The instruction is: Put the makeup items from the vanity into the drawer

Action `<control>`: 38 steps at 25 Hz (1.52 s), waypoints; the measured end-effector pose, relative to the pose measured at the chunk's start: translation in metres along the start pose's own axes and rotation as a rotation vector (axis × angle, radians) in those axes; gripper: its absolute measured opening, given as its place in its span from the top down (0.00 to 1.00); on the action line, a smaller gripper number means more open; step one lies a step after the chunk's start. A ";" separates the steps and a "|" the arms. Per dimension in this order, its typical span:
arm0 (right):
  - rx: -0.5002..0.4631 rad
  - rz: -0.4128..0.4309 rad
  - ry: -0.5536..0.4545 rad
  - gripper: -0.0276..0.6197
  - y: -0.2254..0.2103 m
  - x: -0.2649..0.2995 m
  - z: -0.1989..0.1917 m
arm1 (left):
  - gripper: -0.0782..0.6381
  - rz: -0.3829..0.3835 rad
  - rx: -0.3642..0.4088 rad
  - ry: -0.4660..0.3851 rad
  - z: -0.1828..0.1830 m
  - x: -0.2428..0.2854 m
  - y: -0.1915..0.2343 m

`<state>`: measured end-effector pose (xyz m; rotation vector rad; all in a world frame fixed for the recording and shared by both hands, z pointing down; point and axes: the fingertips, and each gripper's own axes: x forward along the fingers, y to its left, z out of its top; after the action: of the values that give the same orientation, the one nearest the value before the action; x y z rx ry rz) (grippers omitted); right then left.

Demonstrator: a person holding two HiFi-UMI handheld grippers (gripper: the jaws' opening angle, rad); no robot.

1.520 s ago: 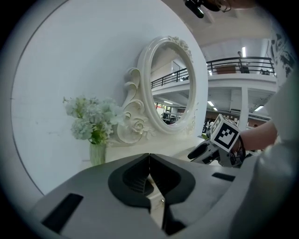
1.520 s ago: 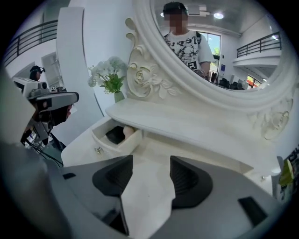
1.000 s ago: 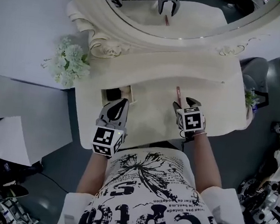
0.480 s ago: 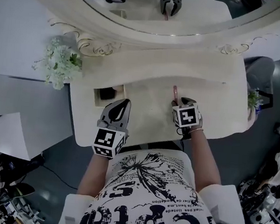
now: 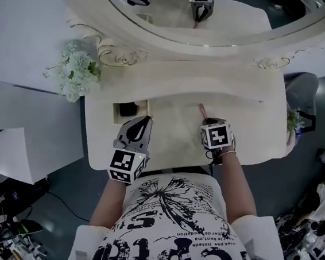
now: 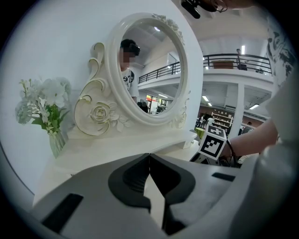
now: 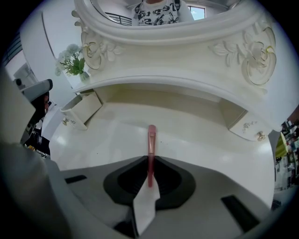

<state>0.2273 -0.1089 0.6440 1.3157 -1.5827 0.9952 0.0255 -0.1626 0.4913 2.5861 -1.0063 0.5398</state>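
Leftmost, the open drawer [image 5: 147, 109] sits at the near left of the vanity top [image 5: 174, 130], holding something dark that I cannot identify. At the drawer's 5 o'clock the left gripper [image 5: 143, 120] hovers just beside it, jaws pressed together on nothing, forearm running back toward 6 o'clock.

Further right, the right gripper [image 5: 207, 121] is closing its jaws on the near end of a slim pink makeup stick [image 7: 151, 137], probably a brush, with the pads meeting its handle. The stick lies flat on the vanity top, its long axis running from the jaws out toward 12 o'clock, in line with the gripper. From this gripper the drawer lies at roughly 9 to 10 o'clock, so I judge the carry goes leftward across the top. The right forearm reaches forward, marker cube up.
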 end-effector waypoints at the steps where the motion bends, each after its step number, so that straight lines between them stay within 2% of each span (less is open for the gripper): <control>1: -0.002 0.001 -0.007 0.87 0.002 -0.002 0.003 | 0.86 0.006 -0.002 -0.004 0.001 -0.003 0.004; 9: -0.082 0.049 -0.114 0.87 0.050 -0.030 0.048 | 0.86 0.048 -0.012 -0.041 0.005 -0.033 0.036; 19: -0.215 0.126 -0.173 0.87 0.148 -0.048 0.101 | 0.86 0.124 -0.029 -0.101 0.008 -0.091 0.086; 26: -0.350 0.193 -0.180 0.87 0.222 -0.041 0.123 | 0.86 0.221 -0.062 -0.122 -0.001 -0.137 0.130; 29: -0.410 0.225 -0.153 0.87 0.246 -0.034 0.124 | 0.86 0.252 -0.077 -0.123 -0.008 -0.151 0.143; 38: -0.506 0.241 -0.088 0.87 0.272 -0.007 0.129 | 0.86 0.319 -0.125 -0.110 -0.027 -0.172 0.157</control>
<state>-0.0549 -0.1895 0.5753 0.8427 -1.9345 0.6157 -0.2075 -0.1628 0.4612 2.3809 -1.4550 0.3974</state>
